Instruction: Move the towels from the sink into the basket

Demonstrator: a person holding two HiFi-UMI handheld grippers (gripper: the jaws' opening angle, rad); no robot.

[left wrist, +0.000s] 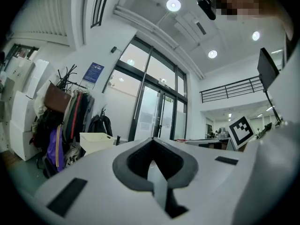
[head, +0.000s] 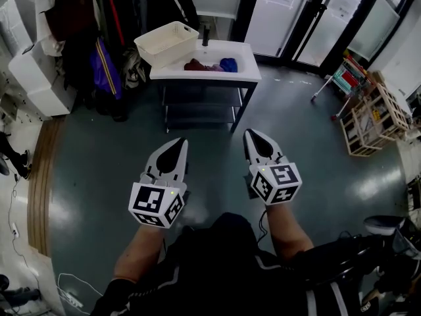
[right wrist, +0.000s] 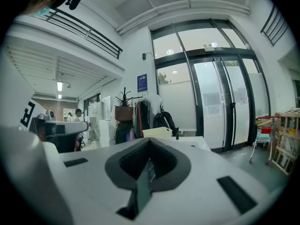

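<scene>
A white sink table (head: 245,72) stands across the floor ahead of me. In its basin lie a dark red towel (head: 197,65) and a blue towel (head: 228,64). A cream plastic basket (head: 167,43) sits on the table's left end; it also shows as a basket (left wrist: 96,142) in the left gripper view and as a basket (right wrist: 159,132) in the right gripper view. My left gripper (head: 178,143) and right gripper (head: 254,135) are held side by side in front of me, well short of the table. Both point toward it, jaws together, with nothing in them.
A coat rack hung with bags and clothes (head: 82,38) crowds the table's left side, next to white cabinets (head: 33,78). Glass doors (head: 316,18) lie behind and to the right. A wooden crate shelf (head: 368,120) stands at the right. Dark floor (head: 131,124) separates me from the table.
</scene>
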